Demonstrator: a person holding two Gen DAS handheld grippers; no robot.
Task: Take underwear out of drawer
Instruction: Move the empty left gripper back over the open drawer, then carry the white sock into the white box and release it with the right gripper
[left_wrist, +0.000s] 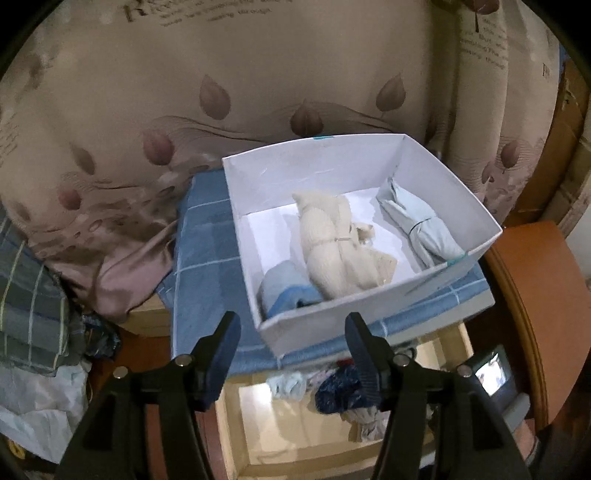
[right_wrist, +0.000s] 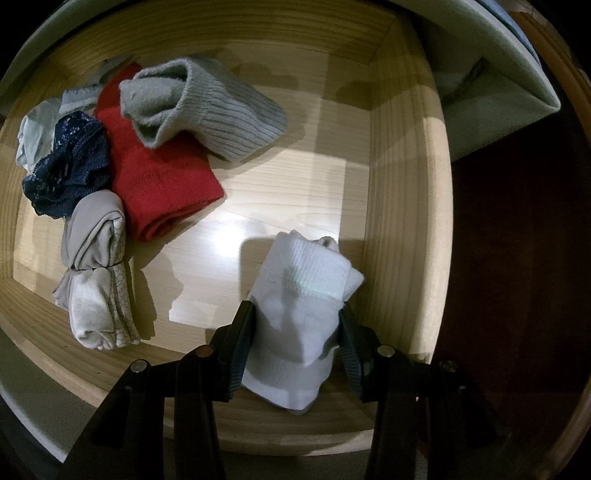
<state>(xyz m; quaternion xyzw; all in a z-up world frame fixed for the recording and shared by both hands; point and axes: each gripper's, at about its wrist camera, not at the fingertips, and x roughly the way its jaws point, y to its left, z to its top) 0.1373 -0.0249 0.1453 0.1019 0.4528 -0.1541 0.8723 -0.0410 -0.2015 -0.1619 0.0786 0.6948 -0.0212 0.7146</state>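
Right wrist view shows me a folded white ribbed cotton bundle (right_wrist: 299, 314) pinched between my right gripper (right_wrist: 297, 343) pads, down near the near right corner of the pale wooden drawer (right_wrist: 399, 206). I can't tell whether it is a sock or underwear, or whether it has cleared the drawer floor. I judge the step in hand to be the lift-out: the grip looks firm on both flanks, so the next move calls for a straight rise over the near wall, then a carry toward the box.

Further left in the drawer lie a rolled pale grey printed garment (right_wrist: 96, 273), a navy lace-edged piece (right_wrist: 66, 173), a folded red knit cloth (right_wrist: 159, 173) and a grey ribbed sock roll (right_wrist: 207, 107), all well apart from my pads.

Left wrist view has my left gripper (left_wrist: 291, 343) spread and empty, hanging near the front edge of a white cardboard box (left_wrist: 369, 325) on a blue checked cloth (left_wrist: 207, 251). Inside the box sit a cream rolled bundle (left_wrist: 332, 243), a pale blue tied roll (left_wrist: 417, 225) and a blue folded piece (left_wrist: 284, 288). The open drawer shows below.
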